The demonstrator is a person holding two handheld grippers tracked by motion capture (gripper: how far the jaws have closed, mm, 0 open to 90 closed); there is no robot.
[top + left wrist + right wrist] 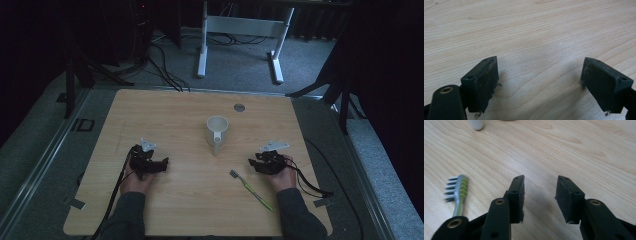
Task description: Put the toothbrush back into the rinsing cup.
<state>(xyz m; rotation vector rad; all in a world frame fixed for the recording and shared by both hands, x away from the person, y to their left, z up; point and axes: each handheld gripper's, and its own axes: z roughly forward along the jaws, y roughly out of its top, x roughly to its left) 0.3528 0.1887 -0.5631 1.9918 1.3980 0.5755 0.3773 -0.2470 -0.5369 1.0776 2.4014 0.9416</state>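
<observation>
A white mug (217,132) stands upright near the middle of the wooden table (165,115), its handle toward me. A green and grey toothbrush (251,189) lies flat in front of it to the right, bristle head toward the mug; its head (457,188) is left of my right jaws. My left gripper (161,165) rests on the table at the left, held by a hand, jaws wide apart over bare wood (539,75). Resting at the right, close to the toothbrush's head, my right gripper (254,164) stands open with nothing between its jaws (540,195).
A small round grey disc (239,107) is set in the tabletop near the far edge. Cables trail from both grippers off the near corners. Beyond the table stand a white desk frame (240,30) and dark stands on grey carpet.
</observation>
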